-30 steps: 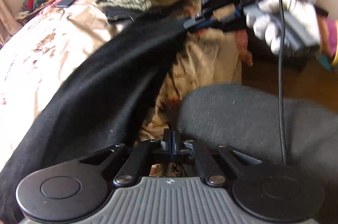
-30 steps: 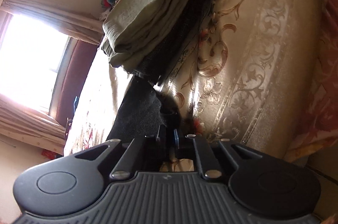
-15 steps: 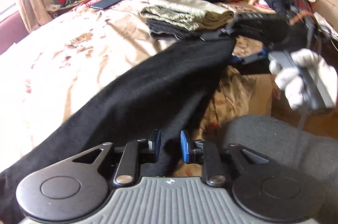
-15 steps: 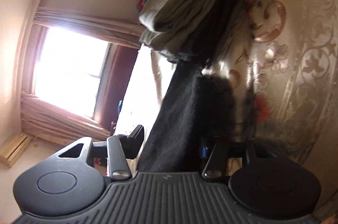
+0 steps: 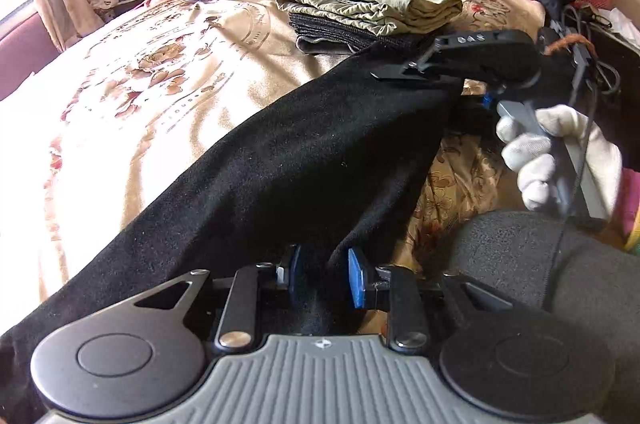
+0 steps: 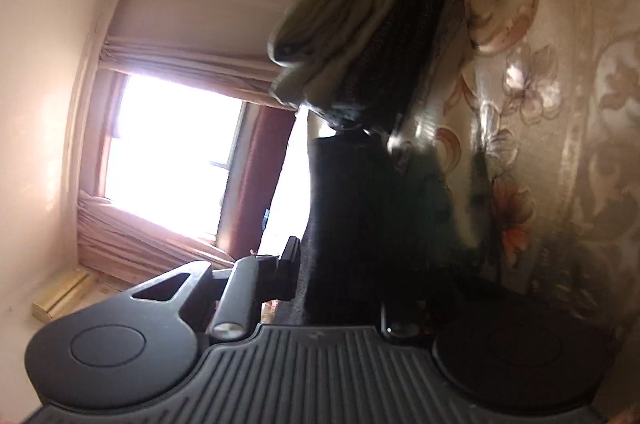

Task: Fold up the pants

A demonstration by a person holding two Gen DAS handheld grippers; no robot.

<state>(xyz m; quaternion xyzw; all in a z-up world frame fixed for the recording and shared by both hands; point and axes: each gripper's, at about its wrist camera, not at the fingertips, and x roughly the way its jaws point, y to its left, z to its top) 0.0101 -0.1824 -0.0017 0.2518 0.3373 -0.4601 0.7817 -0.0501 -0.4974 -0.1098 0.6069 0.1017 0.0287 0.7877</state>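
Here the black pants (image 5: 304, 160) lie stretched across the floral bedspread (image 5: 160, 72), just in front of a stack of folded clothes (image 5: 368, 8). The left claw (image 5: 320, 278) is opening, a fold of the fabric between its blue pads but no longer pinched. The right claw (image 5: 404, 74), in a white-gloved hand (image 5: 556, 160), is closing on the far end of the pants; I cannot tell whether it grips yet. If it closes on too little cloth, that end may slip free and spoil the fold.
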